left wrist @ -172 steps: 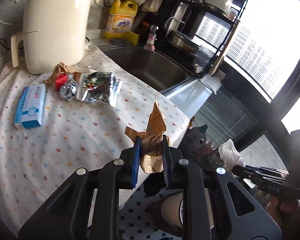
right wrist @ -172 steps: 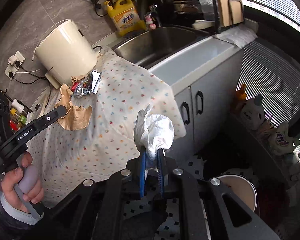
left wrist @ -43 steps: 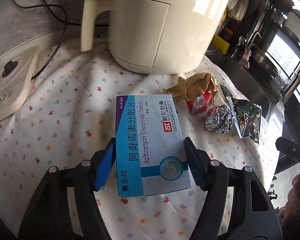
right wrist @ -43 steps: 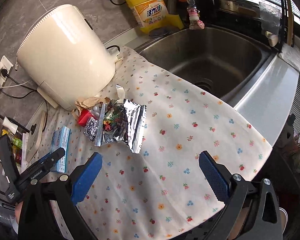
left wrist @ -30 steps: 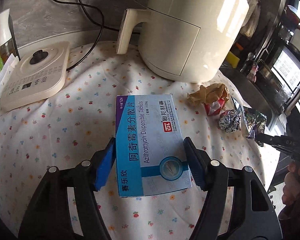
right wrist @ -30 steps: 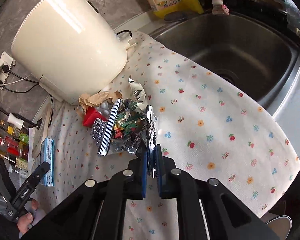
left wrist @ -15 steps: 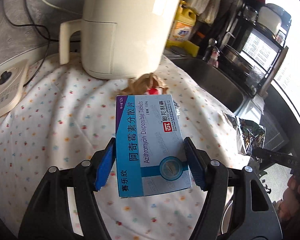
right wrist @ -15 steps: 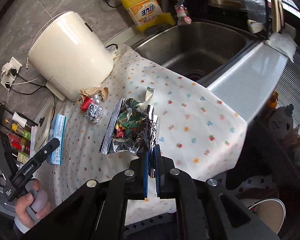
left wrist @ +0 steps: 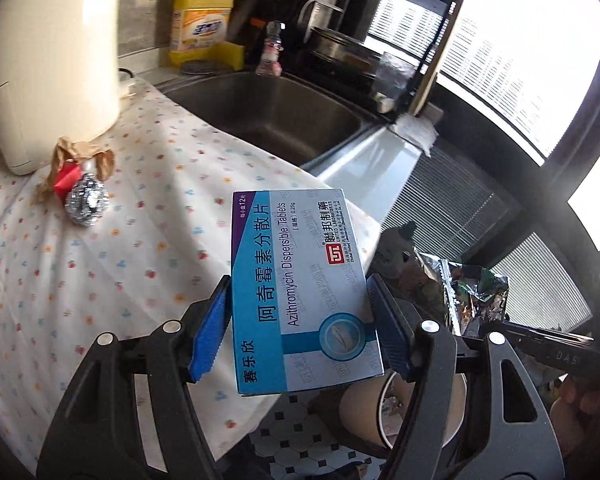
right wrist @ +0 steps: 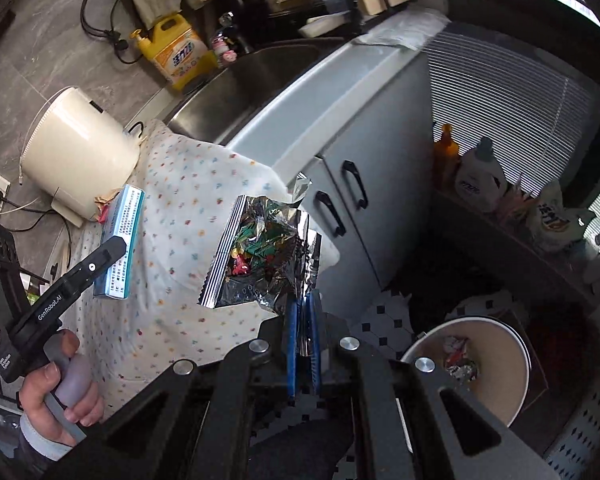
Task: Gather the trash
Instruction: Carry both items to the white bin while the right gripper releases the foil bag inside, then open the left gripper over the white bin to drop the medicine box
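My left gripper (left wrist: 298,330) is shut on a blue and white tablet box (left wrist: 300,288), held off the counter's edge above the floor; the box also shows in the right wrist view (right wrist: 120,236). My right gripper (right wrist: 303,344) is shut on a silver foil snack bag (right wrist: 260,252), held in the air in front of the cabinet; the bag shows at the right of the left wrist view (left wrist: 472,296). A round trash bin (right wrist: 496,364) with scraps in it stands on the floor below and to the right. A foil ball (left wrist: 86,200) and a brown paper scrap with a red piece (left wrist: 70,164) lie on the flowered cloth (left wrist: 120,264).
A cream appliance (left wrist: 44,60) stands at the back of the cloth. A steel sink (left wrist: 284,120) lies beyond it, with a yellow detergent bottle (left wrist: 202,20) behind. Grey cabinet doors (right wrist: 352,200) are under the counter. Bottles and bags (right wrist: 480,180) sit on a low shelf at right.
Both grippers have swung away from the counter toward the floor and the trash bin, each still holding its item. The bin has come into view under both.
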`<state>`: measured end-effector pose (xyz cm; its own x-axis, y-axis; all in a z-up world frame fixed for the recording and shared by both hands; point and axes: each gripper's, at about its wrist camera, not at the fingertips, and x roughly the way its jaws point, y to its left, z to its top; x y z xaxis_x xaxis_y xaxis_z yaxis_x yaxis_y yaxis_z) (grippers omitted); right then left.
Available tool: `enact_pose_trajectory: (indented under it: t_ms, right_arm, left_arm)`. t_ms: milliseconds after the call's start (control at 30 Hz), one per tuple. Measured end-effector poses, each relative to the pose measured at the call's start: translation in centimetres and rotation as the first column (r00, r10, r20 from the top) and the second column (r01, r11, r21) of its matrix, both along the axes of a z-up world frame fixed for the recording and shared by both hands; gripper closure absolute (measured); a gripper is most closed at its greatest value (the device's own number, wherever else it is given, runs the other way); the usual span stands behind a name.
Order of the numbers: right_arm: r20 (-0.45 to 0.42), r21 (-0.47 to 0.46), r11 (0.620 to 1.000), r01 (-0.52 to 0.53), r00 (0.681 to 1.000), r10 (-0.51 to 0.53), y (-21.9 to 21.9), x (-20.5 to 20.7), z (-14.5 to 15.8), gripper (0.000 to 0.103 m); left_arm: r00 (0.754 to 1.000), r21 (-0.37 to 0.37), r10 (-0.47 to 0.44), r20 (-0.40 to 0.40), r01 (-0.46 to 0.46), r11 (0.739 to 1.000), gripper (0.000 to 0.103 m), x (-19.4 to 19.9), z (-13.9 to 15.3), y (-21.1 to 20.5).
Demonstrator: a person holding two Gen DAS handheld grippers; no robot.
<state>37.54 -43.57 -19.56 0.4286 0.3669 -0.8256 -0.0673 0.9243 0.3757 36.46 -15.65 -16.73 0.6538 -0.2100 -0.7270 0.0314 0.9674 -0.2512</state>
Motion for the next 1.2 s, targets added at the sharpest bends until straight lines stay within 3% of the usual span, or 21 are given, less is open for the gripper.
enact_pose_trajectory:
  t_ms: [233, 500, 600, 667, 700, 1200]
  right_arm:
    - [-0.081, -0.015, 0.994, 0.109, 0.991, -0.11, -7.1, -3.6, -3.2, 0.097]
    - [-0.183, -0.043, 0.981, 0.189, 0.964, -0.193, -12.3, -7.2, -7.7, 0.096]
    - [-0.217, -0.042, 0.979, 0.201, 0.954, -0.205, -13.6, -8.1, -9.1, 0.084]
    - [-0.22, -0.027, 0.979, 0.2, 0.955, -0.201, -14.3, -8.7, -9.7, 0.035]
    - [-0.208, -0.033, 0.979, 0.202, 0.957, -0.204, -14.6, -9.0, -9.7, 0.033]
    - [-0.231, -0.074, 0.953, 0.295, 0.924, -0.304, -21.0, -12.6, -10.2, 0.034]
  left_arm:
    - [0.994, -0.009, -0.107, -0.03, 0.106, 0.994, 0.036, -0.4, -1.1, -7.0]
    - [0.979, -0.008, -0.18, -0.099, 0.18, 0.984, 0.036, -2.1, -3.6, -12.1]
    - [0.973, -0.012, -0.193, -0.128, 0.193, 0.981, 0.036, -2.4, -4.8, -13.3]
    - [0.969, -0.013, -0.201, -0.146, 0.202, 0.979, 0.036, -2.6, -5.6, -14.1]
    - [0.967, -0.014, -0.205, -0.154, 0.205, 0.979, 0.036, -2.8, -6.0, -14.5]
    - [0.925, -0.041, -0.297, -0.237, 0.296, 0.954, 0.036, -4.2, -10.5, -21.7]
